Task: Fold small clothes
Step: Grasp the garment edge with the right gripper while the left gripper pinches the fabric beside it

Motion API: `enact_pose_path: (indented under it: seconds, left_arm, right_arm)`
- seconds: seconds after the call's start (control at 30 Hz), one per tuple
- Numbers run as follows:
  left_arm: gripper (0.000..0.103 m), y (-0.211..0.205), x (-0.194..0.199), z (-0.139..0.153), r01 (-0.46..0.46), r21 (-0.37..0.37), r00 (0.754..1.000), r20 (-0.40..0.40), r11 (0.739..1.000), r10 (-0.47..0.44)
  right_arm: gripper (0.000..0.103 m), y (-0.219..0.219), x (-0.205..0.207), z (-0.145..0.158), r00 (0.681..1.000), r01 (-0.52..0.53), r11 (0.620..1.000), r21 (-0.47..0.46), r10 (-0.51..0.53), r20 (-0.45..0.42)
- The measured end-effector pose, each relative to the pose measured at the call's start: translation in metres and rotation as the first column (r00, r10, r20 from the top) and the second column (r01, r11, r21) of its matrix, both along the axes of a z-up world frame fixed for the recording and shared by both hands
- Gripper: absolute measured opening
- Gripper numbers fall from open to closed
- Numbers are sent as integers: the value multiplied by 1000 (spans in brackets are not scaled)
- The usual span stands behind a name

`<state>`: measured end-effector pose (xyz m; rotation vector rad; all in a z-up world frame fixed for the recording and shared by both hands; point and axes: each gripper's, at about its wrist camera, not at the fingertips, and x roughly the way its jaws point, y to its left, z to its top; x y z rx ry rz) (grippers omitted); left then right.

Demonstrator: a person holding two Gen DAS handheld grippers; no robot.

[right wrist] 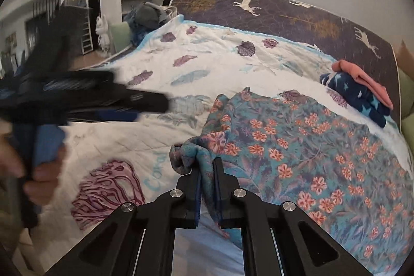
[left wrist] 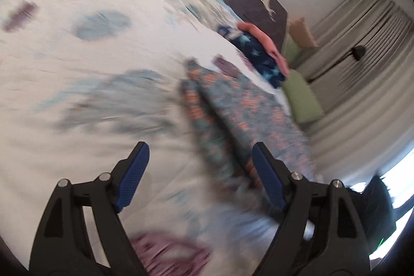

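The floral garment point(right wrist: 297, 146) lies on the bed point(right wrist: 207, 64) to the right, its long axis running from near left to far right — a bunched corner is clamped in the right claw point(right wrist: 208, 167). The left claw point(left wrist: 199, 154), blurred, hangs spread wide, holding nothing, above the quilt

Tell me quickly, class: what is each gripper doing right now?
Left gripper: open, holding nothing, above the bedspread.
Right gripper: closed on a bunched edge of the floral garment.
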<state>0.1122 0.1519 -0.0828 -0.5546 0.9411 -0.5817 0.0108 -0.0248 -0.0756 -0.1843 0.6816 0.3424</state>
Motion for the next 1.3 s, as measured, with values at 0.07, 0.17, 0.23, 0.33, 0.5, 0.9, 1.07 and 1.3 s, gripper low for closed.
enact_pose_path:
  seconds: [0.07, 0.17, 0.23, 0.33, 0.5, 0.9, 1.07, 1.3]
  left_arm:
    - [82, -15, 26, -12, 29, -54, 996, -86, 998, -33]
    - [82, -30, 56, -24, 15, -94, 987, -157, 995, -29]
    - [58, -38, 68, -20, 32, -96, 992, -118, 995, -43]
    - [8, -50, 80, -18, 56, -50, 986, -156, 997, -63]
    - [9, -48, 82, -3, 46, -4, 990, -135, 999, -46]
    - [35, -33, 85, -23, 43, 49, 983, -180, 998, -33]
    - [44, -33, 87, -23, 103, 44, 983, -159, 994, -95]
    - [54, -39, 96, -22, 154, 33, 979, -137, 988, -148]
  right_arm:
    - [7, -1, -1, 0, 1000, -1, 1000, 14, 1, -6]
    - [7, -2, -4, 1, 1000, -6, 1000, 30, 6, -3]
    - [7, -4, -6, 3, 1000, -11, 999, 46, 11, 1]
    - [7, -6, -6, 6, 1000, -17, 998, 63, 17, 7]
    - [6, -15, -6, 8, 998, -64, 990, 126, 63, 7]
    - [86, 26, -55, -32, 968, -198, 930, -310, 234, 85]
    - [87, 52, -49, -43, 969, -170, 905, -390, 225, 101]
    - [91, 58, -4, -44, 996, -54, 940, -337, 75, 50]
